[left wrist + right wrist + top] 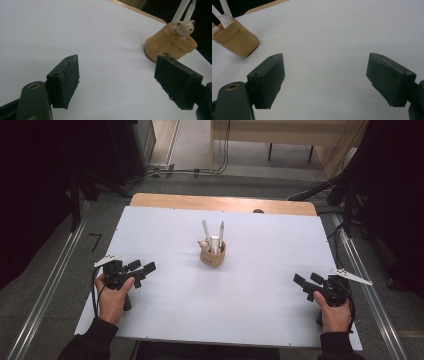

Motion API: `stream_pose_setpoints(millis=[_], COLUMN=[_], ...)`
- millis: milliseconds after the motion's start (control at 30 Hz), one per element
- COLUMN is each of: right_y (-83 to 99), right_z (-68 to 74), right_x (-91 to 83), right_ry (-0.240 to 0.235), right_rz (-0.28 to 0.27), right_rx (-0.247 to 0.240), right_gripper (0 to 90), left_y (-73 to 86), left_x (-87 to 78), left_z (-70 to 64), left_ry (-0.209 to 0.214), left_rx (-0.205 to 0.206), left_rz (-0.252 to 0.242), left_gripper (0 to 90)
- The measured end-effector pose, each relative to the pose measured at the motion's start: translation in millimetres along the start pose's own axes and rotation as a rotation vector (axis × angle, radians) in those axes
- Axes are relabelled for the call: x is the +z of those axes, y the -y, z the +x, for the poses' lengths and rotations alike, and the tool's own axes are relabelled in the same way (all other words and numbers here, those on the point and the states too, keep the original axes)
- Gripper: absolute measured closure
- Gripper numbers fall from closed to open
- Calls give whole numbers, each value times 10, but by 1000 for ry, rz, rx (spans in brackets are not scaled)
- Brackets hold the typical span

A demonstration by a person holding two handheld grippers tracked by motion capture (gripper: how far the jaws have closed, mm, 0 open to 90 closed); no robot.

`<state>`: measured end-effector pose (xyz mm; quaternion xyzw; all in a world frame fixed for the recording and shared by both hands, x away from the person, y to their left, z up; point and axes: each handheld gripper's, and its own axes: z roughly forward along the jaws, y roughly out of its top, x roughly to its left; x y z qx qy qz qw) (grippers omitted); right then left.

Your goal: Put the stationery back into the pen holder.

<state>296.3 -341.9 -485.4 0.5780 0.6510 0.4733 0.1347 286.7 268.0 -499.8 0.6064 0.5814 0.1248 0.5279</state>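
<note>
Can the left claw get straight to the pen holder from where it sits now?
Probably yes. The left claw is open and empty, apart from the tan pen holder, with bare white table between them. The pens stand upright inside.

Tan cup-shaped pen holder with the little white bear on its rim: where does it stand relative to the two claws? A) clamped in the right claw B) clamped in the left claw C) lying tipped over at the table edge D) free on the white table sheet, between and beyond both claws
D. The tan cup-shaped pen holder stands upright mid-sheet on the white table sheet, apart from the open left claw and the open right claw, white sticks rising out of it.
</note>
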Motion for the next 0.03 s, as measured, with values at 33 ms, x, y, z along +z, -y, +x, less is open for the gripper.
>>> stream_pose_setpoints(millis=[33], right_y=[1], right_z=[-11], right_x=[-3], right_ry=[6], right_rz=[1], right_rx=[0], right_gripper=[138], left_y=[1], left_x=[0], left_z=[10], left_ry=[-17], left_rx=[9], left_rz=[3], left_gripper=[211])
